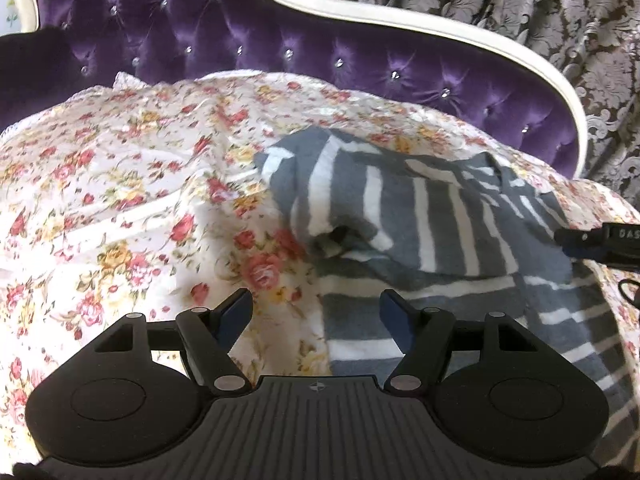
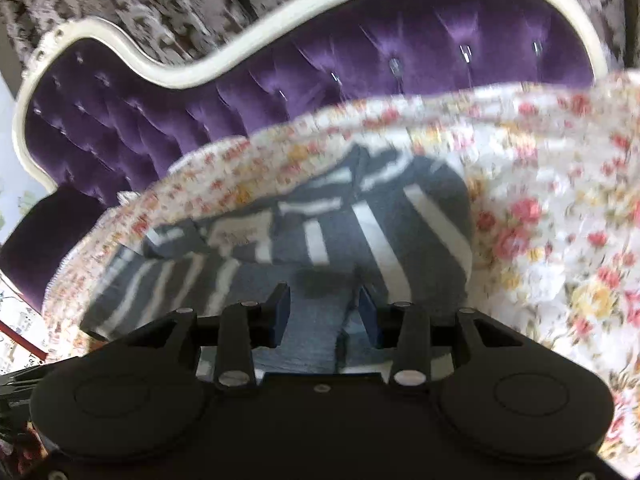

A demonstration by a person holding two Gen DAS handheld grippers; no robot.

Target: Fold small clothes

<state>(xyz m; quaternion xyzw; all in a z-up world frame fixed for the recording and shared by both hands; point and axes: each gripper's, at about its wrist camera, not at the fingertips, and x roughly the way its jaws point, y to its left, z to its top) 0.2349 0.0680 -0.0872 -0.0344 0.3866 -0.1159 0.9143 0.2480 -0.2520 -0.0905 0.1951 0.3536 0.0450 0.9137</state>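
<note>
A grey garment with white stripes (image 1: 432,224) lies rumpled on a floral bedspread (image 1: 120,200), one part folded over the rest. My left gripper (image 1: 316,304) is open and empty, just above the garment's near left edge. My right gripper (image 2: 322,308) is open over the garment (image 2: 320,216), with cloth between its fingers but no grip that I can see. The right wrist view is blurred. The tip of the right gripper also shows in the left wrist view (image 1: 600,240), at the garment's right side.
A purple tufted headboard (image 1: 280,40) with a cream frame stands behind the bed. Patterned grey curtains (image 1: 540,8) hang behind it. The bedspread stretches wide to the left of the garment.
</note>
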